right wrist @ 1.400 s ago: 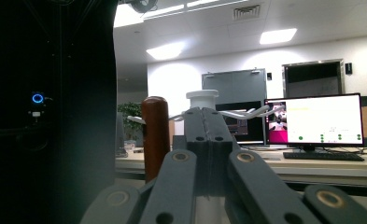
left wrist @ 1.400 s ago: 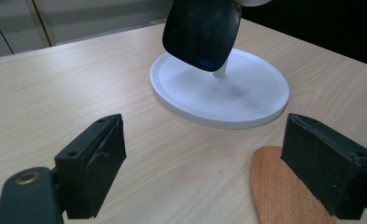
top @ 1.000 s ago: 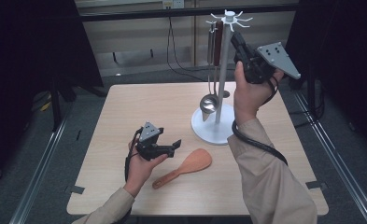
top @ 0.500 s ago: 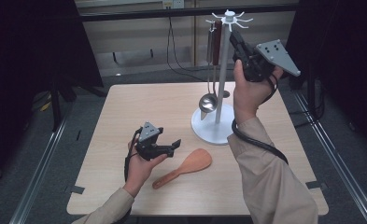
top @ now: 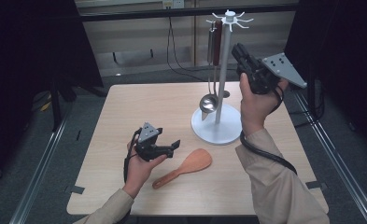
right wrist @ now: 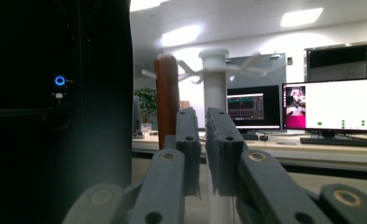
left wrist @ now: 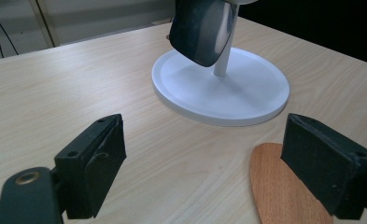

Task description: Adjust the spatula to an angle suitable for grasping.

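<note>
- Right claw (top: 239,50) is raised beside the upper pole of the white utensil stand (top: 217,129). Its jaws are nearly together, with a slim gap between the pads and nothing in it, and they have just been opening slightly.
- From the right gripper view, that claw (right wrist: 203,122) points level at the stand's hook crown, with the pole straight ahead of the gap. The brown wooden handle (right wrist: 166,95) of a hanging utensil stands just left of the pole.
- Left claw (top: 175,145) sits low over the bench (top: 125,107), well in front and to the left of the stand's round base. Its jaws stand wide and hold nothing.
- In the left gripper view the left claw (left wrist: 204,163) looks across the bench at the stand's base (the white disc fills the middle ground).
- A wooden rice paddle (top: 185,167) lies flat on the bench, in front of the stand's base and apart from it. Its blade (left wrist: 279,186) lies partly under the left claw's right-hand jaw in the left gripper view, and whether they touch I cannot tell.
- A steel ladle (top: 209,102) hangs from the stand's hooks. Its bowl is low, just above the base on the pole's left side.
- The ladle's dark bowl (left wrist: 202,30) hangs in front of the pole in the left gripper view.
</note>
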`<action>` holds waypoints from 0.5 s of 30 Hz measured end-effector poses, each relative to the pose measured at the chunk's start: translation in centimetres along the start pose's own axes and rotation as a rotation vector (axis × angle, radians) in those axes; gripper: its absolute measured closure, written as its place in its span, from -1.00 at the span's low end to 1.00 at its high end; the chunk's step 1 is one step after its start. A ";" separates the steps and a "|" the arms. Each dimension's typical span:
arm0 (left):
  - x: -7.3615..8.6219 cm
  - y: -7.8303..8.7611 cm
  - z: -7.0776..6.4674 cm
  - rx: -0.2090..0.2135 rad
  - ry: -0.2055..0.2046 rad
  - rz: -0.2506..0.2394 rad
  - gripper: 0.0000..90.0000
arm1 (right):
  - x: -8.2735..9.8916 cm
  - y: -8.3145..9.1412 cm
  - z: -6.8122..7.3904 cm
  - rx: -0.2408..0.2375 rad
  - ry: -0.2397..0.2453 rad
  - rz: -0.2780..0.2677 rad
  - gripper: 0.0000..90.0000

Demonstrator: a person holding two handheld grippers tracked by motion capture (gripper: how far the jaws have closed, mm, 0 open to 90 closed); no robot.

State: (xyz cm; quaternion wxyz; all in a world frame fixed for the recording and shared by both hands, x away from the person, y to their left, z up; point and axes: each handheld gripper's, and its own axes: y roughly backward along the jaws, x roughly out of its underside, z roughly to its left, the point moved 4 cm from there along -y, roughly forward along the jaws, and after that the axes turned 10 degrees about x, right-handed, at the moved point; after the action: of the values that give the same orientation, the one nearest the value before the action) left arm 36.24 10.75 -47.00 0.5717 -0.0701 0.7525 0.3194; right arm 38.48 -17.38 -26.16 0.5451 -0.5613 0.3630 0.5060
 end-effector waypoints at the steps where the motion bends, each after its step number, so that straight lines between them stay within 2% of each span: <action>1: 0.0 0.0 0.0 -0.002 -0.003 0.002 -0.70 | 0.2 0.2 -0.1 0.000 0.000 0.007 0.84; 10: 0.0 0.0 -0.4 -0.003 -0.006 0.002 -0.70 | 2.3 2.4 -0.8 -0.033 0.019 0.062 0.64; 15: 0.2 -0.2 -0.5 -0.006 -0.008 0.019 -0.70 | 3.5 3.6 -1.1 -0.057 0.009 0.099 0.52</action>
State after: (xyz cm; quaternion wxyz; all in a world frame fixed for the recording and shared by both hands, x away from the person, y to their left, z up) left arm 35.85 10.41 -47.21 0.5716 -0.0634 0.7498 0.3272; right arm 36.00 -18.50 -30.52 0.5015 -0.5603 0.3782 0.5399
